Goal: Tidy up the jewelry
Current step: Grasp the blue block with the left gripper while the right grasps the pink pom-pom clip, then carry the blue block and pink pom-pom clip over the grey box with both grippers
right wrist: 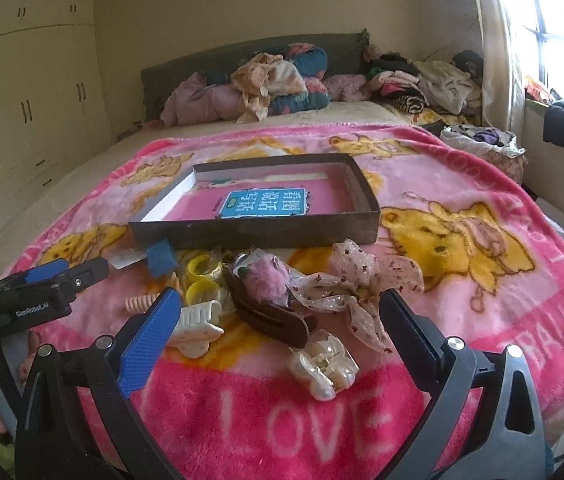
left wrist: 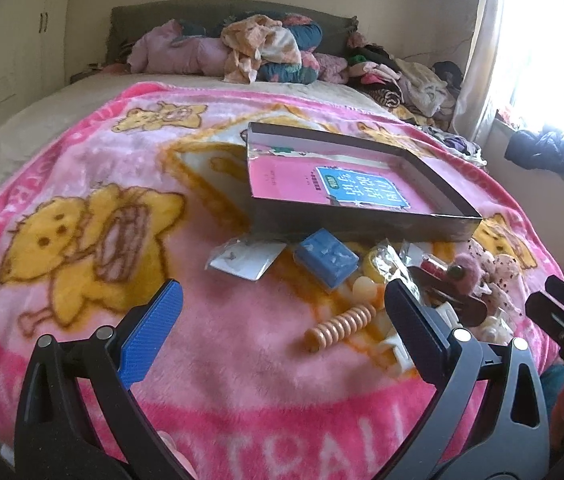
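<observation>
Both grippers hover over pink fleece blanket, jaws spread wide, empty. Shallow dark cardboard box sits frame centre, jewelry heap just below it. Right gripper lines up on pearly white claw clip, lower centre. Left gripper faces orange coil tie. Best bet: straddle clip squarely, pinch gently, avoid snagging sheer spotted bow.

Shallow dark box lies open beyond both claws. Ahead of right claw: pearl clip, brown clip, white clip. Orange coil lies between left claw fingers.
</observation>
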The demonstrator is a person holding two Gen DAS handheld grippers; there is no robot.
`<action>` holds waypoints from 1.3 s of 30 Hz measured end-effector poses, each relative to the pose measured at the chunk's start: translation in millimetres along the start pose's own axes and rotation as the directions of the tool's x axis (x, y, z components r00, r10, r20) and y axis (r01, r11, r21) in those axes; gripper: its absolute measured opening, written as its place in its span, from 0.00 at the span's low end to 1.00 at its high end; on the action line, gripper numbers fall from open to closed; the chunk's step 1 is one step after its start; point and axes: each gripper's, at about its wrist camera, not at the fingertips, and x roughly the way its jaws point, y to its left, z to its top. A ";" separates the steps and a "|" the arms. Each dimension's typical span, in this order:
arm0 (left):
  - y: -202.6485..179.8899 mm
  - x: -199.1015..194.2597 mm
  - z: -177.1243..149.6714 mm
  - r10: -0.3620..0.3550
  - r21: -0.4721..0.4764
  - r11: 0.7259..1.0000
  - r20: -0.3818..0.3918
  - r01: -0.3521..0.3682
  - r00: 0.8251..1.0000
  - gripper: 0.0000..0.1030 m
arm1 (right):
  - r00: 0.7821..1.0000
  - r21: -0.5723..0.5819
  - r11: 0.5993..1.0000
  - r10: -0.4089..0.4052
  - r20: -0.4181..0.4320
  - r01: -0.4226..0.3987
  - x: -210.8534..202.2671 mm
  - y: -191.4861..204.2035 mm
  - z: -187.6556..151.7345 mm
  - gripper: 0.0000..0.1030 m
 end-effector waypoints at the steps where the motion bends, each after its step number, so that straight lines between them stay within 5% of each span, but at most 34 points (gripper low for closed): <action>1: -1.3 4.2 1.4 -0.007 0.003 1.000 -0.007 0.007 1.000 0.90 | 1.000 -0.005 1.000 0.008 -0.008 -0.008 4.0 0.2 1.2 0.94; 9: -5.9 34.2 10.5 -0.079 -0.001 0.997 -0.075 0.079 0.994 0.87 | 0.996 -0.069 0.996 0.056 -0.074 -0.062 36.9 2.9 12.2 0.73; 23: -12.3 76.1 13.3 -0.164 -0.046 0.986 -0.189 0.158 0.968 0.46 | 0.976 -0.075 0.985 0.141 -0.167 -0.155 75.5 0.2 15.5 0.37; 39: -13.5 70.5 16.8 -0.153 -0.058 0.988 -0.163 0.146 0.975 0.30 | 0.974 0.044 0.976 0.217 -0.070 -0.214 56.5 -27.6 15.4 0.31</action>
